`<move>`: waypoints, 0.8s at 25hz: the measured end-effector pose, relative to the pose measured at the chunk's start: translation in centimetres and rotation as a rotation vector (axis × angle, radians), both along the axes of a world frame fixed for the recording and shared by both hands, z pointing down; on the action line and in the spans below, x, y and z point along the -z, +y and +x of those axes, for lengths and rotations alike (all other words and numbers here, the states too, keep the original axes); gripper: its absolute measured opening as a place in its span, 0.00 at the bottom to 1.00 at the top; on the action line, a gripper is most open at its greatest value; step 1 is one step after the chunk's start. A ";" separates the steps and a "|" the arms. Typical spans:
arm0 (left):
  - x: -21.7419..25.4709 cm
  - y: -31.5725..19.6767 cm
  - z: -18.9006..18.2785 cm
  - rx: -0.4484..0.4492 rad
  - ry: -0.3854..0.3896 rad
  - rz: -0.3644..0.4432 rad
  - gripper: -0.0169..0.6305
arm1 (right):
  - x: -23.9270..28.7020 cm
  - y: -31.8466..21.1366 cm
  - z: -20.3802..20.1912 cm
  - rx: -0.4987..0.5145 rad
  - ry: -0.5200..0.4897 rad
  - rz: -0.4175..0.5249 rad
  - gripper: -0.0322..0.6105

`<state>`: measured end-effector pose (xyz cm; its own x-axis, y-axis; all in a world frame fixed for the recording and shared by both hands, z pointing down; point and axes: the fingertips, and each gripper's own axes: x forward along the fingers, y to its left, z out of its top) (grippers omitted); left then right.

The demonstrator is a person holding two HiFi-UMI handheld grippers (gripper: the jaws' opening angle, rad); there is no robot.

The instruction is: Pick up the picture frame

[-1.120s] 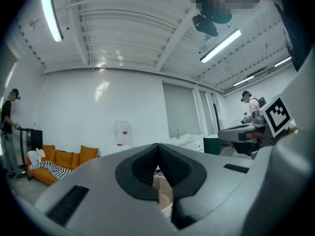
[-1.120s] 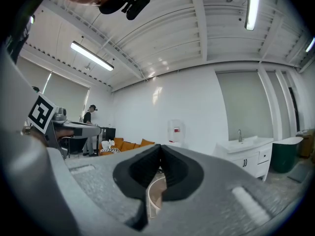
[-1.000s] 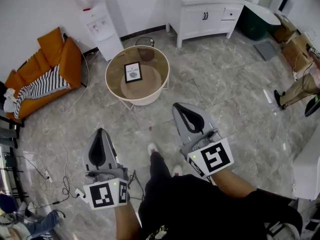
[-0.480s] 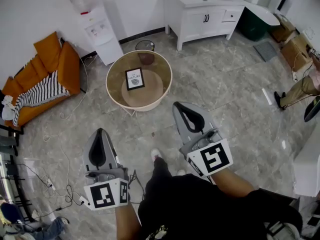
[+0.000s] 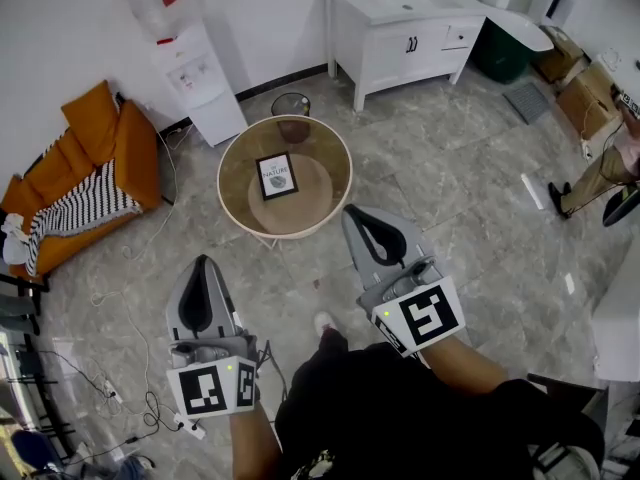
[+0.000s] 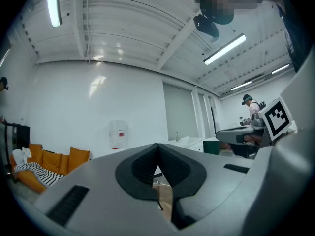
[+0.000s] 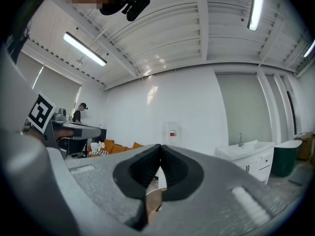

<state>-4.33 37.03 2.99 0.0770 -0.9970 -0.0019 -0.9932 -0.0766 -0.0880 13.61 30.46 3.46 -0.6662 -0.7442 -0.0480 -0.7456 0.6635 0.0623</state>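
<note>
L gripper & R gripper are both held low in front of the person, pointing fwd toward a round glass-top desk; neither touches anything. L fingers are clenched tip to tip w/ nothing btwn them; R fingers are likewise clenched & empty. Picture frame lies flat near the middle of the desk, black border, white print facing up, slightly skewed in the head view; it's well apart from both grippers, w/ the R gripper's tip nearer the desk rim than the L's. Small bin stands on the floor just behind the desk; water dispenser by the wall; orange sofa w/ striped cloth at left; white vanity cabinet at back right; cables lie on the floor near the L gripper.
</note>
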 end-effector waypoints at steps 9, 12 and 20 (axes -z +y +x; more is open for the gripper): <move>-0.6 -4.4 -2.7 -0.068 -0.019 0.007 0.02 | -1.0 -3.1 -2.0 -0.073 0.012 -0.003 0.05; -0.8 -5.1 -3.7 -0.084 0.012 0.009 0.02 | -1.1 -3.4 -2.8 -0.086 0.014 -0.003 0.05; -0.6 -6.5 -4.9 -0.119 0.036 0.016 0.02 | -0.7 -3.6 -3.5 -0.117 0.046 0.014 0.05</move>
